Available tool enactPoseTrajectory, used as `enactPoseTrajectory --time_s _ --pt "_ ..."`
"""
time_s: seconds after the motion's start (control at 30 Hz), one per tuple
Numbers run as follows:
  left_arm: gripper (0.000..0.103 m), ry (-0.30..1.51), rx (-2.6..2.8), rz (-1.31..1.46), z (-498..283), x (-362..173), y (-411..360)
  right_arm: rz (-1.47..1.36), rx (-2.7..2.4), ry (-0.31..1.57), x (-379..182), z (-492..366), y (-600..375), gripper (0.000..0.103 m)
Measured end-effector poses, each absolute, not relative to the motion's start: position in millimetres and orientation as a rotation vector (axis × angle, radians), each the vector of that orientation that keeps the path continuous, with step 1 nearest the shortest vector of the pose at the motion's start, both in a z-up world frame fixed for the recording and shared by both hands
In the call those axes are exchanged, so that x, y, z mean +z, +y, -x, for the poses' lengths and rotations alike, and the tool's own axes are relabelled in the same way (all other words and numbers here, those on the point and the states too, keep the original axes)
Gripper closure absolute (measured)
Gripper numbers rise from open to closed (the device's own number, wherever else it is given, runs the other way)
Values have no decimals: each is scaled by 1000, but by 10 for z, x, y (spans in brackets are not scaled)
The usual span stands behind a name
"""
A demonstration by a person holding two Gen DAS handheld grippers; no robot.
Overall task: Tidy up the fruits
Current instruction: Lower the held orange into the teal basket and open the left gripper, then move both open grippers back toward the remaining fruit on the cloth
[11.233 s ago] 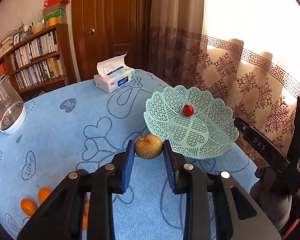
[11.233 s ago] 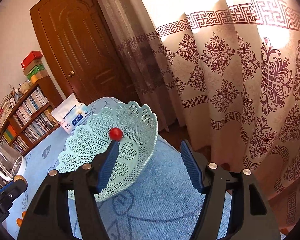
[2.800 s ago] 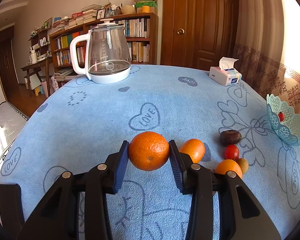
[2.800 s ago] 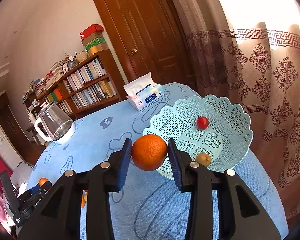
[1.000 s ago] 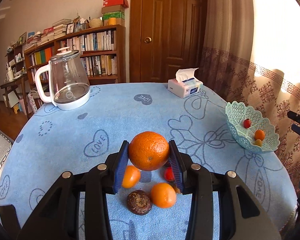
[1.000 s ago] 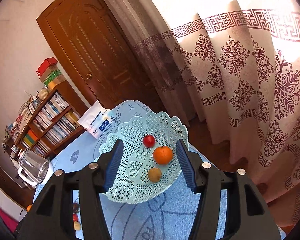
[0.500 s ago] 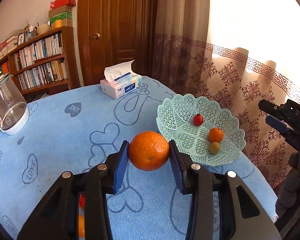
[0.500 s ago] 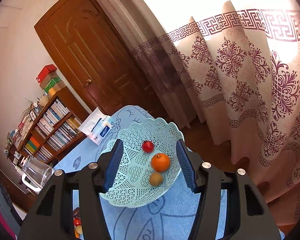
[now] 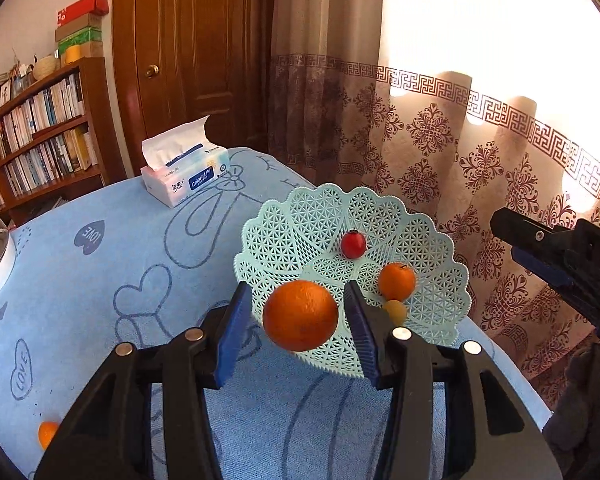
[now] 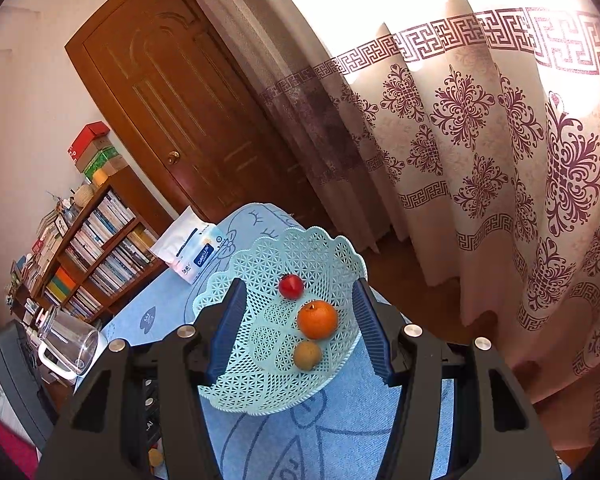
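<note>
A big orange (image 9: 300, 316) hangs between the blue pads of my left gripper (image 9: 296, 292), over the near rim of the mint lattice basket (image 9: 300, 220). The jaws are opening, and a gap shows on each side of the orange. In the basket lie a red tomato (image 9: 353, 244), a small orange (image 9: 396, 281) and a yellow-brown fruit (image 9: 395, 310). My right gripper (image 10: 299, 286) is open and holds nothing. It hovers over the basket (image 10: 260, 392) and frames the tomato (image 10: 291, 286), small orange (image 10: 317, 319) and brown fruit (image 10: 307, 355). From the left wrist it shows at the right edge (image 9: 512, 240).
The basket sits near the edge of the blue tablecloth (image 9: 100, 280), beside a patterned curtain (image 9: 440, 152). A tissue box (image 9: 184, 176) stands behind it, a glass kettle (image 10: 66, 344) further left. A small orange fruit (image 9: 47, 434) lies at the lower left.
The left gripper has come closer to the basket and its jaws have spread, so the pads no longer press the big orange. The right gripper has stayed put.
</note>
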State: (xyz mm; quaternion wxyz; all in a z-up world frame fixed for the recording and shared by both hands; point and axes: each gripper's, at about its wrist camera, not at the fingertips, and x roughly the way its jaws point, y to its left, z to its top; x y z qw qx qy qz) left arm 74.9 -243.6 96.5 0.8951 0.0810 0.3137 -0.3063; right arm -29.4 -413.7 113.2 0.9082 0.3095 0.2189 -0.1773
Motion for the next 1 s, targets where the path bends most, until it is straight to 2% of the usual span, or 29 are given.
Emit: enactPoseTrajectory --time_s 0.03,0.2,0.27,0.43,0.57,0.63,0.87,1.0 --pt "38 638 -628 -160 -755 972 -2405 -639 -366 453 1126 291 -4133 46" --pt "34 632 -597 -133 -806 1015 -2274 -640 -368 457 1114 287 -4140 46" --pt "27 627 -582 -121 -815 1034 -2210 -639 -368 454 1119 288 -4140 46" --pt "17 614 -563 -106 -795 1082 -2110 -640 -366 446 1142 308 -4143 46" --pt "15 605 -555 -110 -748 1114 -2063 -645 -369 440 1152 329 -4160 45" --pt "14 598 -550 -113 -718 1129 -2046 -650 -372 435 1153 335 -4165 38" --pt "12 579 -529 -112 -644 1207 -1942 -650 -355 419 1177 353 -4131 37" --pt "10 551 -506 -117 -588 1265 -1832 -660 -341 388 1210 392 -4118 30"
